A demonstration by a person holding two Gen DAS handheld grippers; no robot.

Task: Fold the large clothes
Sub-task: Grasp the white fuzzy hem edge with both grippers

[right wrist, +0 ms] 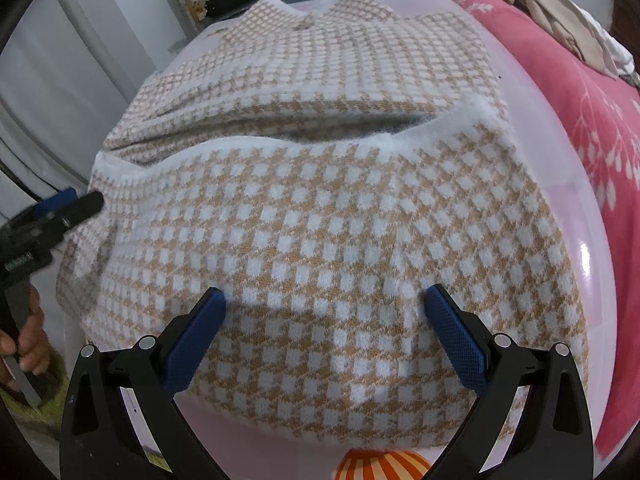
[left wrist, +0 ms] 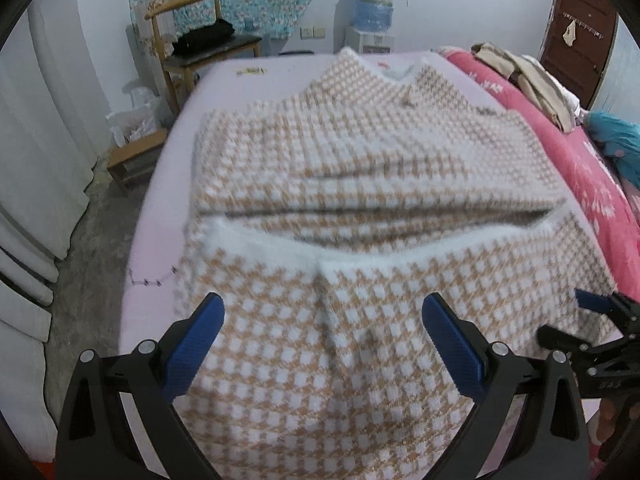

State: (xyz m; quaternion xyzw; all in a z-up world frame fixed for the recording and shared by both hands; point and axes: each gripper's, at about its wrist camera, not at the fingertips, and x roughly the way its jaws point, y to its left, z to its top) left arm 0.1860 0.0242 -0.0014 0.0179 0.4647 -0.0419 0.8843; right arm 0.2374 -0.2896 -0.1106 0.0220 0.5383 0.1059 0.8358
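Left tongs [left wrist: 322, 350] spread, right tongs [right wrist: 325, 336] spread, both empty. Checked sweater [right wrist: 320, 200] on bed [left wrist: 160, 240] just ahead, hem half folded up. Risk: loose fold slumps back; single-layer pinch skews it.

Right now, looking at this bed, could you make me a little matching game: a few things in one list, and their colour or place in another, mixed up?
Things:
1. sweater
2. blanket
3. water bottle
4. chair

Descriptions:
A. pink-red with white flowers, along the bed's right side
B. wooden, with a black bundle on its seat
C. blue, by the far wall
D. tan and white checks, spread on the bed

Pairs: 1-D, 2-A, 3-C, 4-B
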